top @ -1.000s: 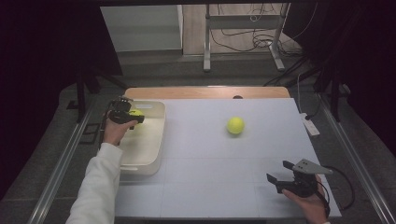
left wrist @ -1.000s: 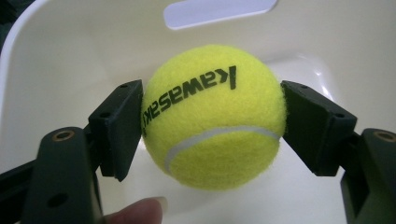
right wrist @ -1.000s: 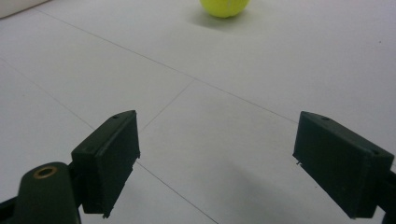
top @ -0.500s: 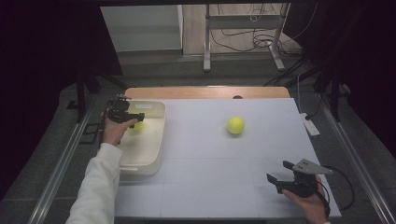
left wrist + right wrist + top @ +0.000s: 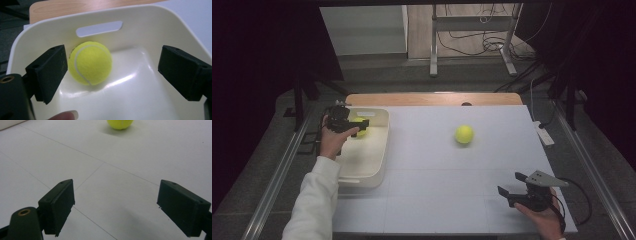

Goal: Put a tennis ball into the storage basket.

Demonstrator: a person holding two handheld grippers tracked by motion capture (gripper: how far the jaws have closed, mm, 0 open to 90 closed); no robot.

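A yellow tennis ball (image 5: pixel 90 63) lies inside the cream bin (image 5: pixel 140 30), against its far wall under the handle slot. My left gripper (image 5: pixel 112 72) hovers over the bin. Its jaws have just been opening and now stand wide, with the ball lying free near the left jaw. In the high view that gripper (image 5: pixel 362 124) is above the bin's (image 5: pixel 377 150) far end, over the ball (image 5: pixel 358 127). A second tennis ball (image 5: pixel 464 134) rests on the white table, also seen ahead of my right gripper (image 5: pixel 116 205) as the ball (image 5: pixel 120 123). The right gripper (image 5: pixel 509 183) sits open and holds nothing at the front right.
The white table surface (image 5: pixel 437 190) stretches between bin and right hand. A wooden strip (image 5: pixel 427 98) runs along the far edge. A small white device (image 5: pixel 544 134) lies at the right edge. Metal rails flank the table, and a frame with cables stands behind it.
The left gripper has let go of the tennis ball, which dropped from its jaws into the bin. The right gripper has stayed put.
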